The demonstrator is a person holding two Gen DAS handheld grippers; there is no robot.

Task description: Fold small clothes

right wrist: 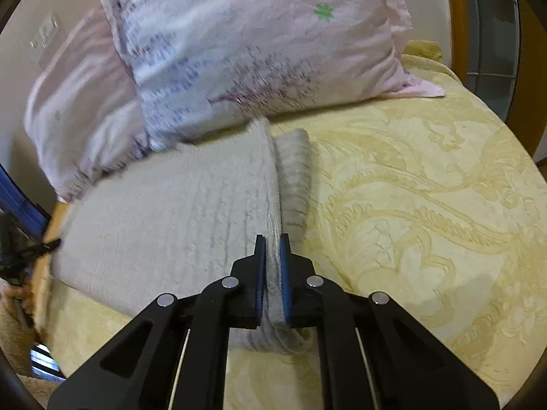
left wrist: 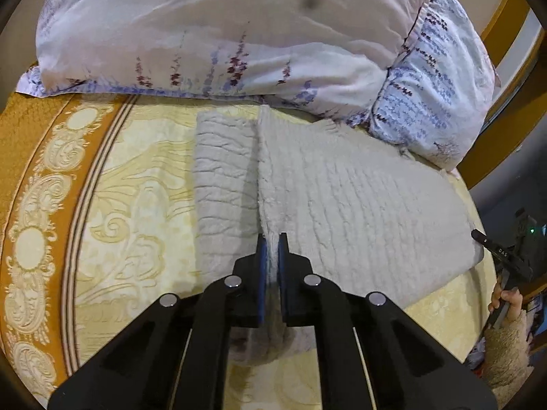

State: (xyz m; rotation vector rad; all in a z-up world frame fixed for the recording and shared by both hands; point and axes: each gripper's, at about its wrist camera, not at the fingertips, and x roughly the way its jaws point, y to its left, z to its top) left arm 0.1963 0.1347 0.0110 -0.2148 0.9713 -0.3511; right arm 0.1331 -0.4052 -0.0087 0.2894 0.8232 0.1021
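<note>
Two pillows [left wrist: 222, 34] crowd cloth [left wrist: 342, 188].

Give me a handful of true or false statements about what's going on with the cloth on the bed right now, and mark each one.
1. The left tool is shut on an edge of the white cloth. True.
2. The right tool is open and holds nothing. False: it is shut on a raised fold of the cloth.
3. The cloth lies on a yellow patterned bedspread. True.
4. The pillow lies on the floor. False: it lies on the bed, behind the cloth.
5. The cloth is bright red. False: it is white.
</note>
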